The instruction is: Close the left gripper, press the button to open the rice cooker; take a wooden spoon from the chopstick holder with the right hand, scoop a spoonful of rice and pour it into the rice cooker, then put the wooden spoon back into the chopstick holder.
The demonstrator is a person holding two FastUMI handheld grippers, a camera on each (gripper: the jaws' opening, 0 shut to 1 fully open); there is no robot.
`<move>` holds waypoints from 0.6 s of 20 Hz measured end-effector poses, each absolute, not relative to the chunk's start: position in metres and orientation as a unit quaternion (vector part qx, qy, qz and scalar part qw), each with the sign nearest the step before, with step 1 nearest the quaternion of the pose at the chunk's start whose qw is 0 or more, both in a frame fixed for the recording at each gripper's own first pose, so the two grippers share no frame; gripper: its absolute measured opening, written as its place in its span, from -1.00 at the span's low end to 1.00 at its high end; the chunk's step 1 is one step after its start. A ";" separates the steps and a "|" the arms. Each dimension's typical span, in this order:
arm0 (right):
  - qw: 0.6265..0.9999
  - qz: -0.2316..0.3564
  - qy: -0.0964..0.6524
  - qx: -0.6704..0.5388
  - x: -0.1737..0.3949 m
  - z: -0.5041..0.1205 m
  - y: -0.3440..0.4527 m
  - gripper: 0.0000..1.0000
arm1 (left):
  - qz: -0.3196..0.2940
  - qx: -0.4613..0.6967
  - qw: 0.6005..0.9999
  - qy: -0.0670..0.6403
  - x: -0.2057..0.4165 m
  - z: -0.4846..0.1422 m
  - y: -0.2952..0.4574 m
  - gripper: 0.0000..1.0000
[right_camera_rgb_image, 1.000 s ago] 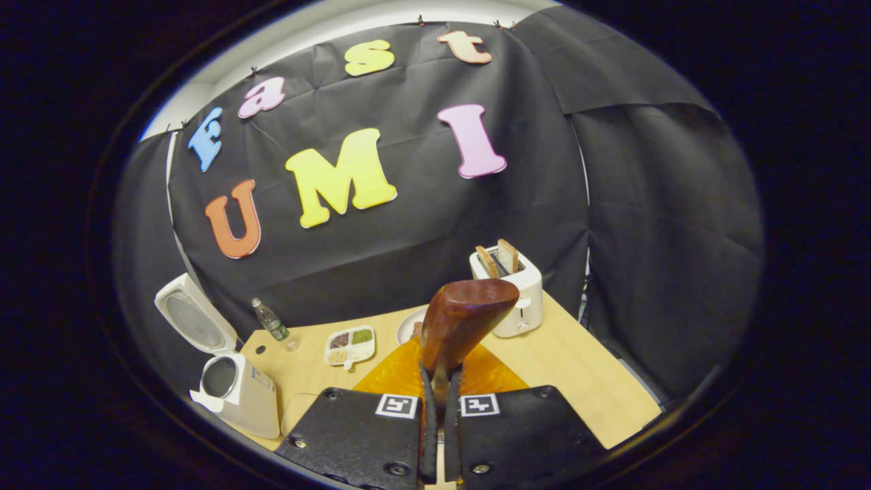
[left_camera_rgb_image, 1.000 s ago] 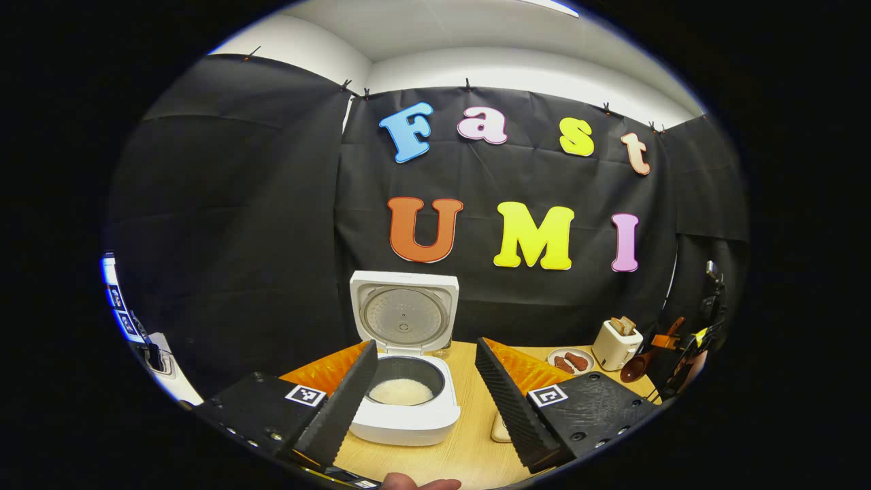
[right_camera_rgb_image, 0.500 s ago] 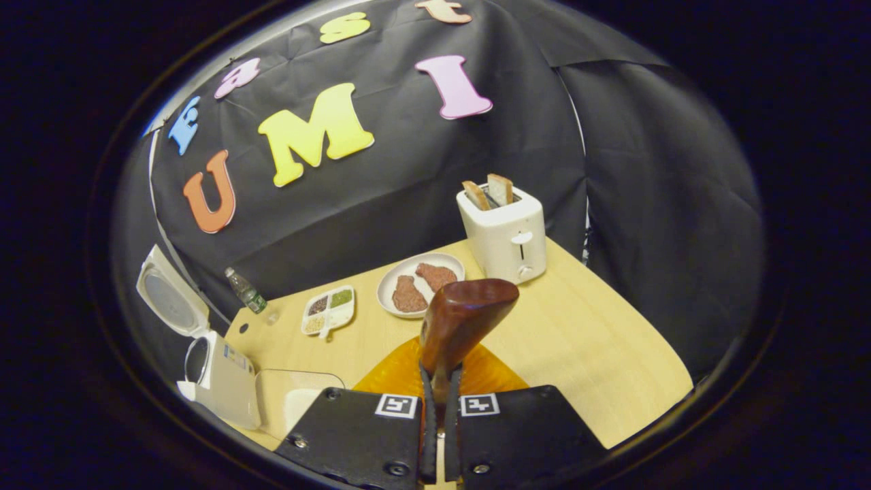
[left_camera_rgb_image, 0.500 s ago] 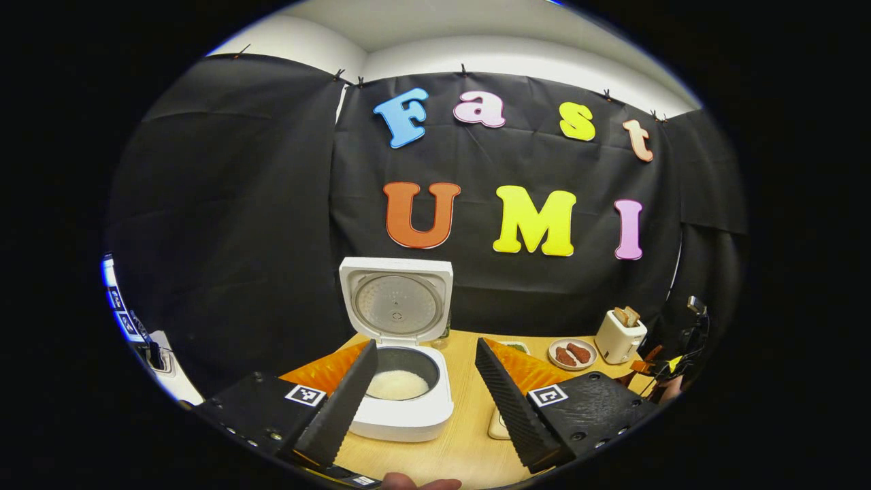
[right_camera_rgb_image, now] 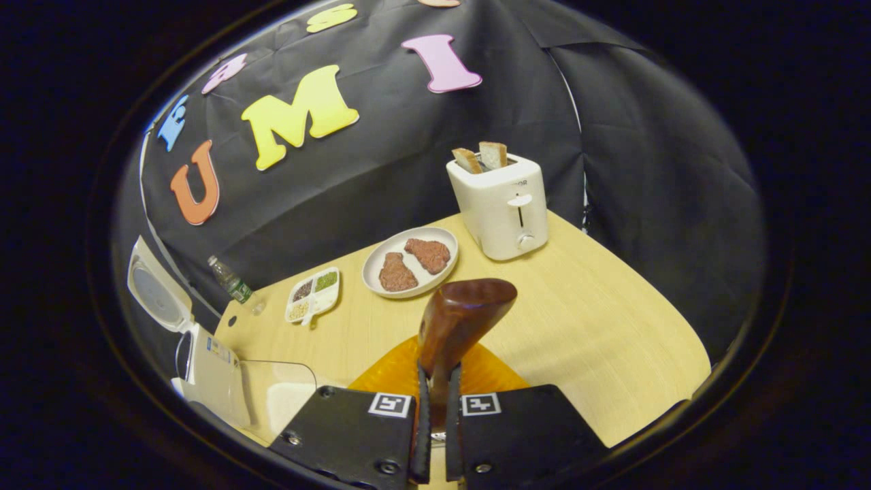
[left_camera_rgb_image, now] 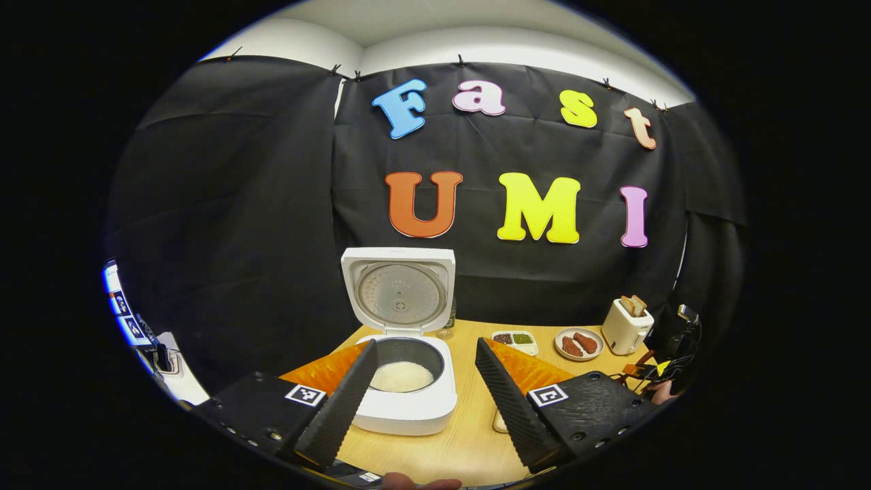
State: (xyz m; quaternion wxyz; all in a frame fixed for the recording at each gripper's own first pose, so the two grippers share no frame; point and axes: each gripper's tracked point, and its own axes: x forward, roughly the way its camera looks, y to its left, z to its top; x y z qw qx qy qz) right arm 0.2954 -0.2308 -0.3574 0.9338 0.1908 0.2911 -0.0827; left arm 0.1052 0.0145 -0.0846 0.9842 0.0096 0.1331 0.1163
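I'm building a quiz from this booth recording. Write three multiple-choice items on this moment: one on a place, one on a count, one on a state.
1. Where is the plate with two patties?
A. beside the toaster
B. inside the rice cooker
C. on the floor

2. How many bread slices stick out of the toaster?
A. none
B. two
C. four

3. What state is the rice cooker's lid in?
A. shut
B. lying on the table
C. raised open

Answers: 1 A, the plate sits on the table next to the toaster; 2 B, two slices show on top; 3 C, the lid stands upright above the pot of rice.
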 end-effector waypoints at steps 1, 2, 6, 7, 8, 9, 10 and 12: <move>0.934 -0.080 0.290 0.192 0.295 -0.357 -0.231 -0.71 | 0.117 0.010 0.984 0.133 0.105 -0.084 0.014 0.86; 0.934 -0.080 0.290 0.192 0.296 -0.357 -0.231 -0.67 | 0.116 0.008 0.984 0.133 0.105 -0.085 0.014 0.86; 0.936 -0.070 0.288 0.192 0.293 -0.354 -0.233 -0.58 | 0.108 0.006 0.986 0.127 0.109 -0.080 0.005 0.86; 0.937 -0.070 0.286 0.187 0.293 -0.352 -0.236 -0.52 | 0.105 0.006 0.986 0.125 0.110 -0.078 0.003 0.86; 0.939 -0.071 0.283 0.183 0.290 -0.348 -0.240 -0.28 | 0.103 0.005 0.987 0.123 0.110 -0.077 0.002 0.86; 0.940 -0.071 0.281 0.181 0.289 -0.346 -0.242 -0.20 | 0.101 0.004 0.988 0.120 0.111 -0.076 0.001 0.86; 0.941 -0.073 0.279 0.179 0.287 -0.342 -0.245 0.03 | 0.098 0.003 0.988 0.118 0.112 -0.075 -0.001 0.86; 0.945 -0.083 0.268 0.169 0.283 -0.330 -0.257 0.43 | 0.094 0.002 0.989 0.113 0.113 -0.072 -0.003 0.86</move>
